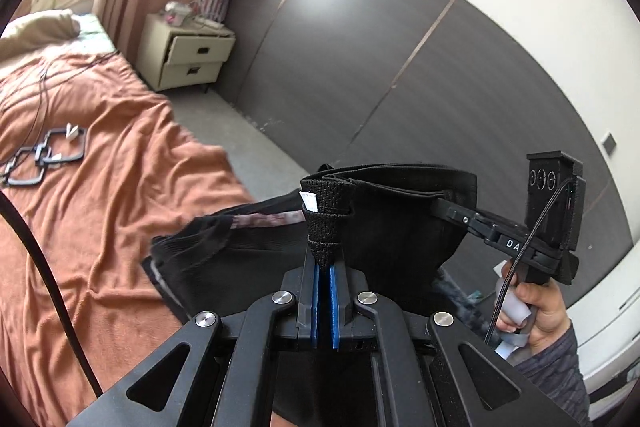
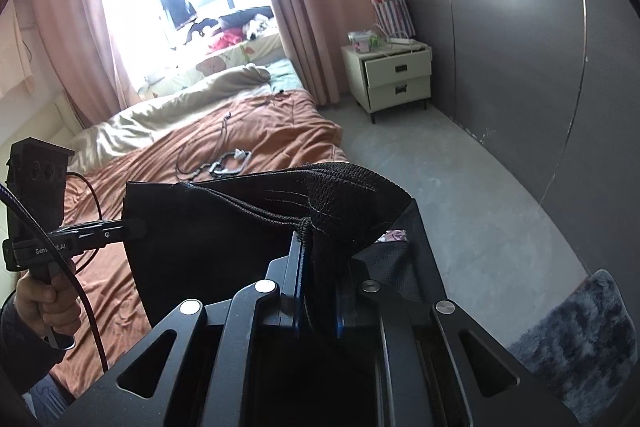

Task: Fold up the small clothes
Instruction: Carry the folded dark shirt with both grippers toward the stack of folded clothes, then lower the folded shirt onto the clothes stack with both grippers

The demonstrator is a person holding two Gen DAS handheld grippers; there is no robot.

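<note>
A small black garment (image 1: 392, 227) with a ribbed elastic waistband hangs stretched between my two grippers over the edge of the orange bed. My left gripper (image 1: 324, 255) is shut on one bunched corner of the waistband, by a white label. In that view my right gripper (image 1: 442, 206) pinches the other end, held by a hand. From the right wrist view, my right gripper (image 2: 316, 239) is shut on the black garment (image 2: 224, 235), whose fabric drapes over the jaws and hides the fingertips. My left gripper (image 2: 140, 227) grips the far corner.
An orange bedspread (image 1: 100, 187) bears black linked frames (image 1: 48, 155) and thin cables. A cream nightstand (image 2: 394, 77) with a striped bag stands by the dark wall panels. Grey floor (image 2: 460, 179) lies beside the bed, with a fuzzy grey rug (image 2: 580, 331) at lower right.
</note>
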